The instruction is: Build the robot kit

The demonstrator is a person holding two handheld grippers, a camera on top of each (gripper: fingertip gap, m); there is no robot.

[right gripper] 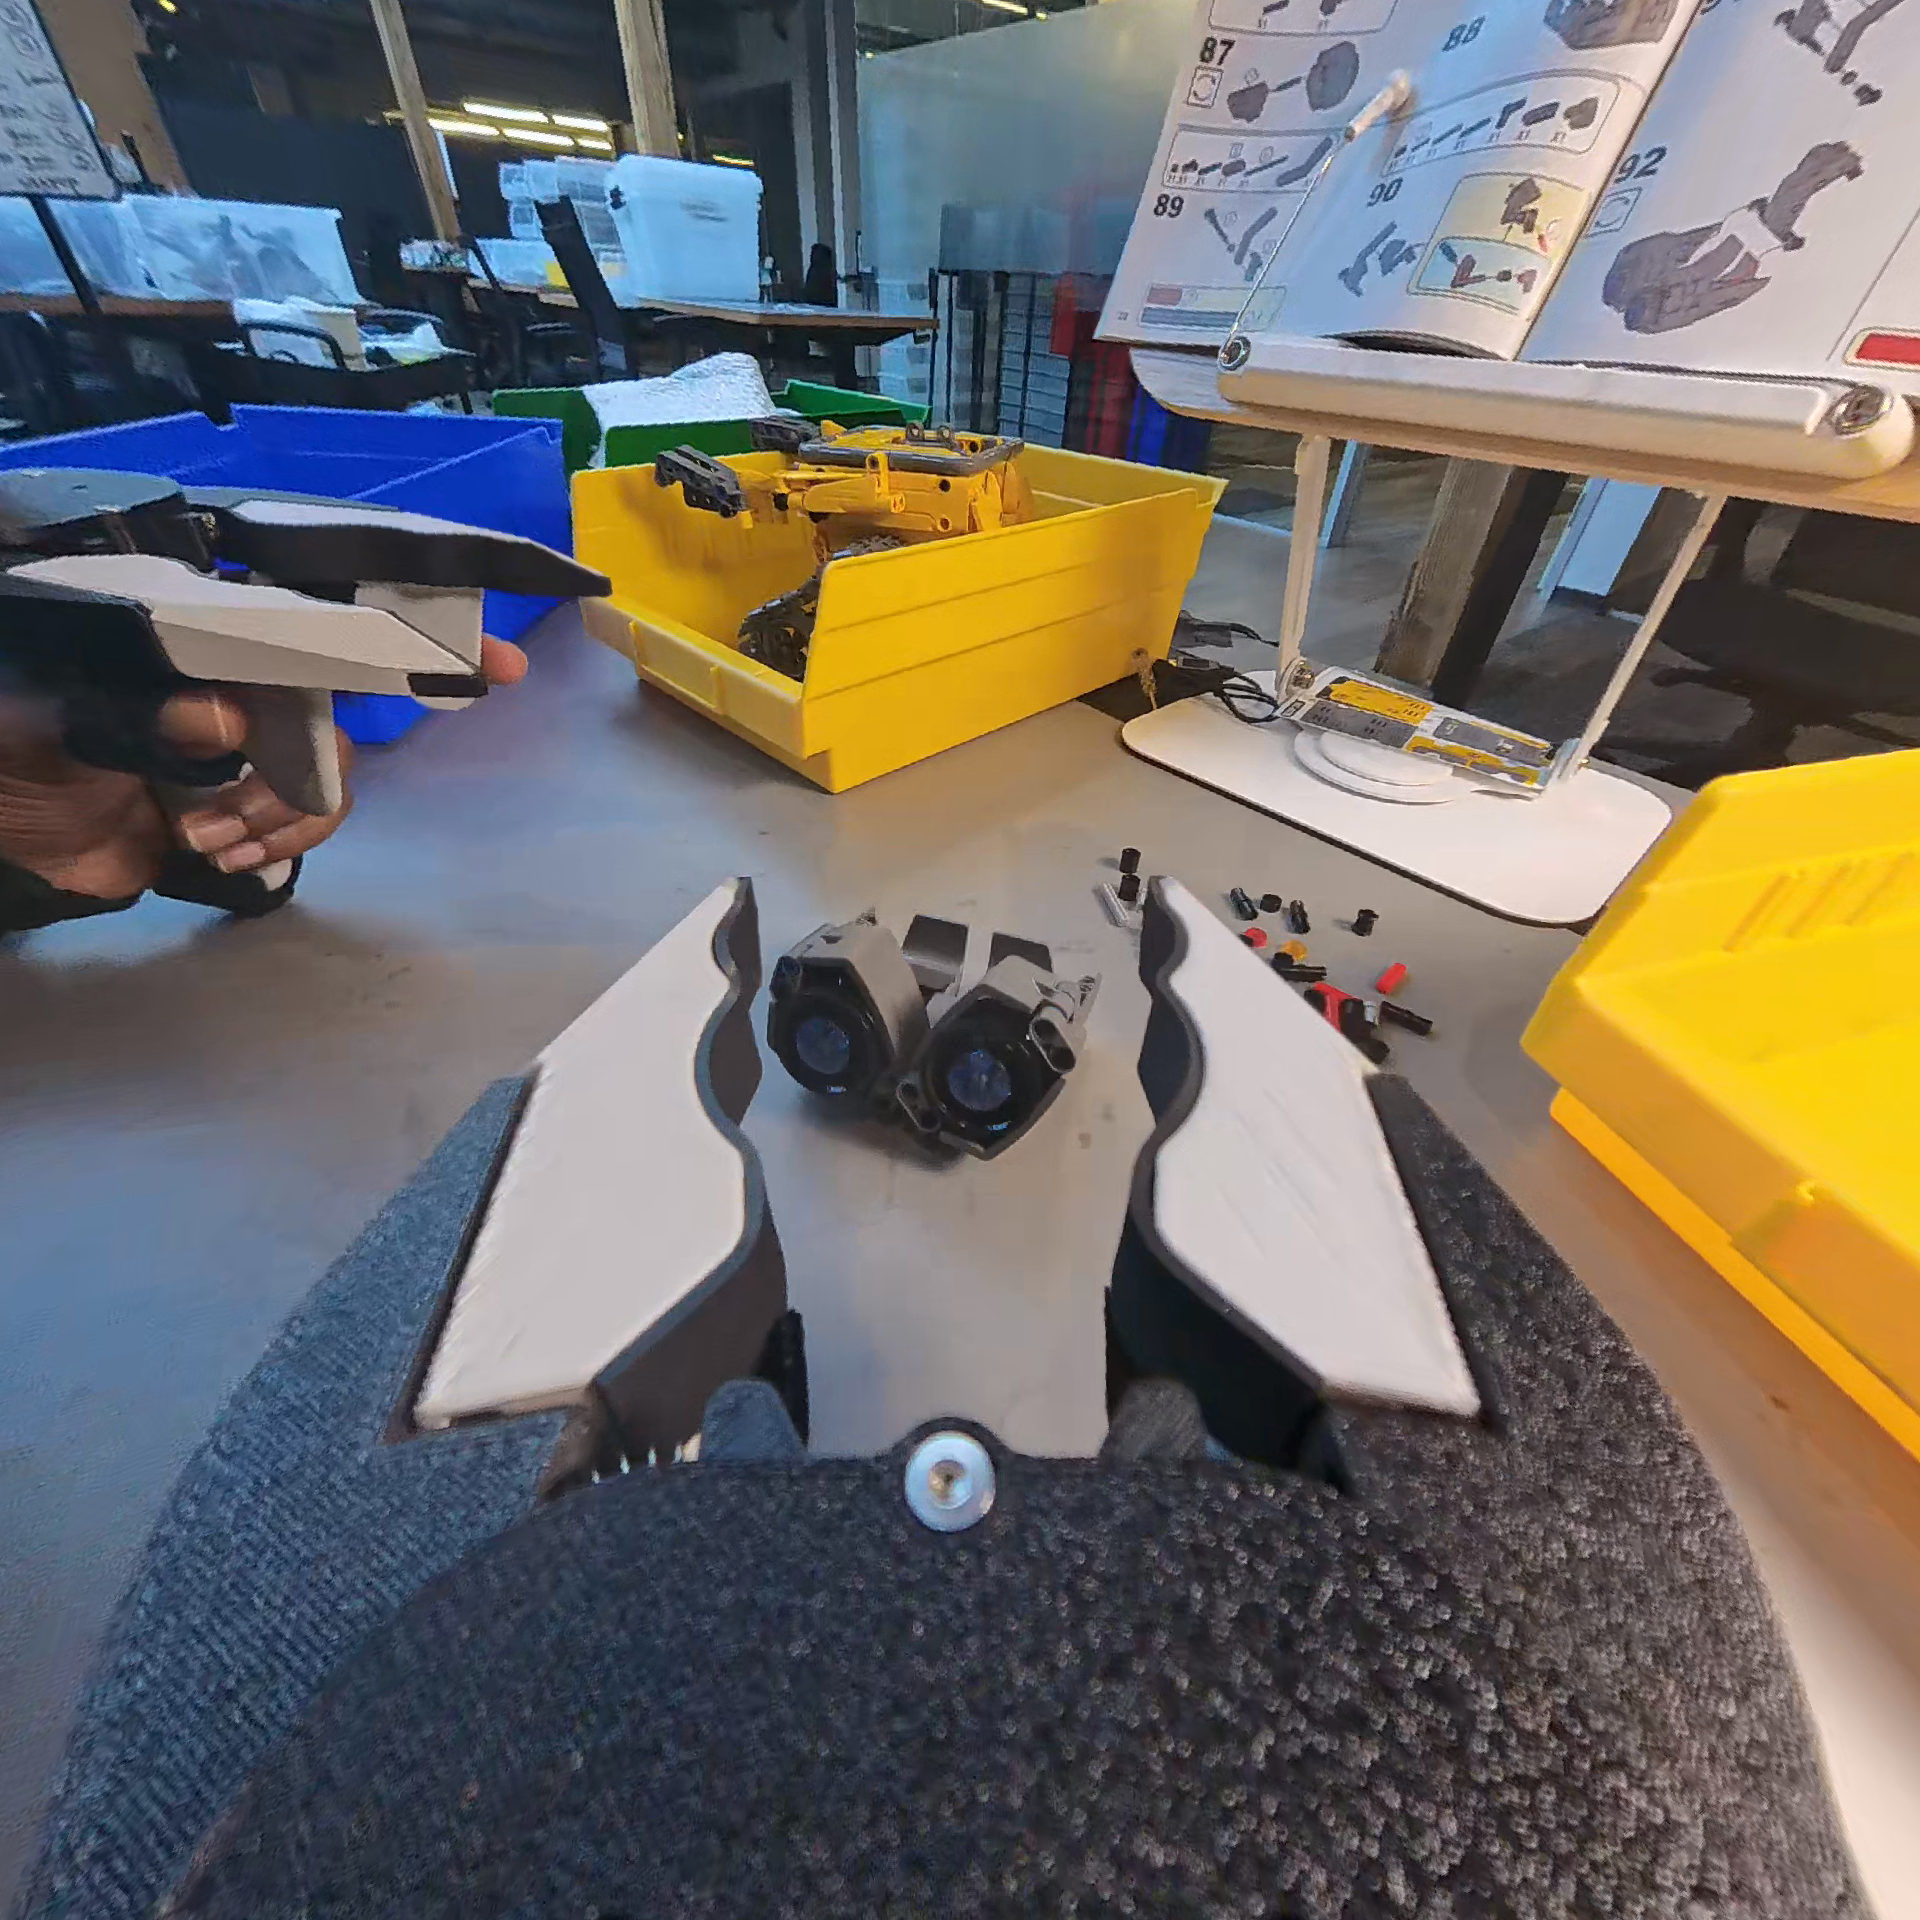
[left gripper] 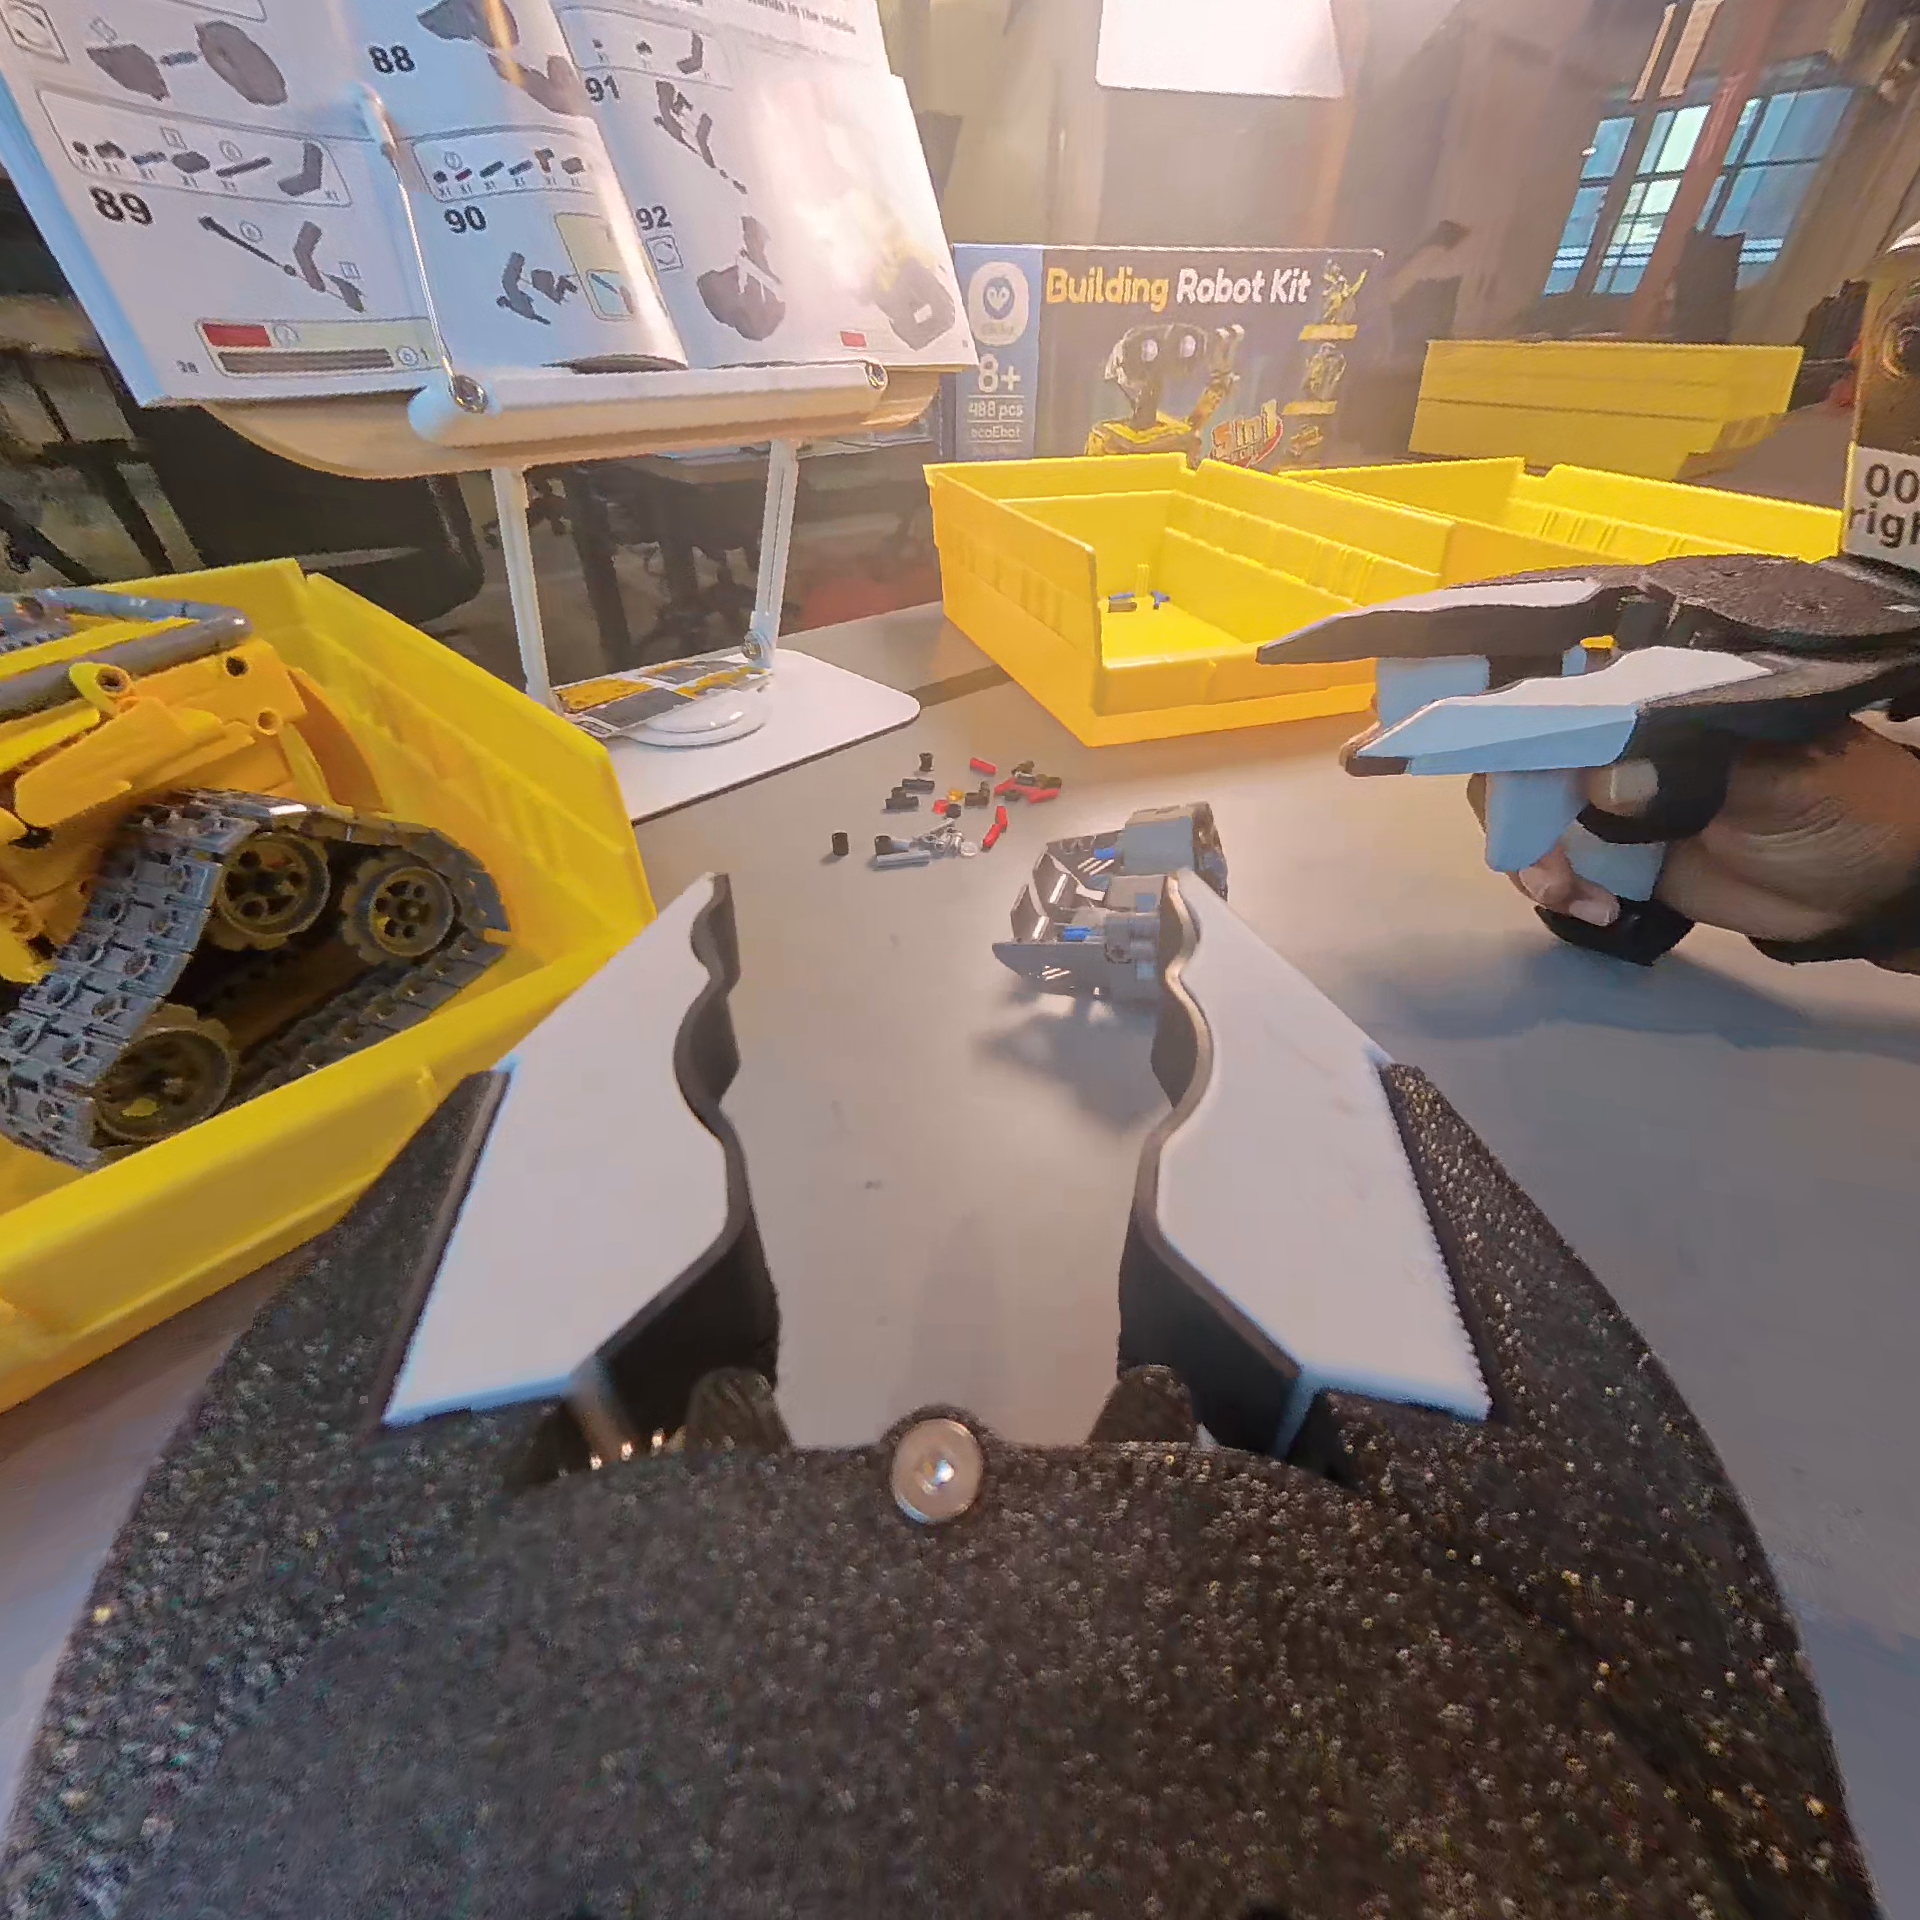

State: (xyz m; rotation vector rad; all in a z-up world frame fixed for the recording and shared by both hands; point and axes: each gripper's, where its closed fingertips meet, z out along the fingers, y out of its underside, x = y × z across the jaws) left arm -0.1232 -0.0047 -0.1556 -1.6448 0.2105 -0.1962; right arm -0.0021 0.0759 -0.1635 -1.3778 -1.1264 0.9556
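Meanwhile, both the left gripper and right gripper hover spread and empty over the grey table, the right one nearest the two-lensed grey block assembly.

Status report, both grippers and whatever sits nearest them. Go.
Left gripper open, empty. Right gripper open, empty, over the grey two-lens brick assembly on the table. Loose small pins beside it.

**Handheld gripper pair: appearance**

Left gripper and right gripper: speckled black textured bodies, one silver centre screw each, pale grey wavy-edged fingers lined black inside. White label on the right unit. Black finger loops, pale grey triggers.
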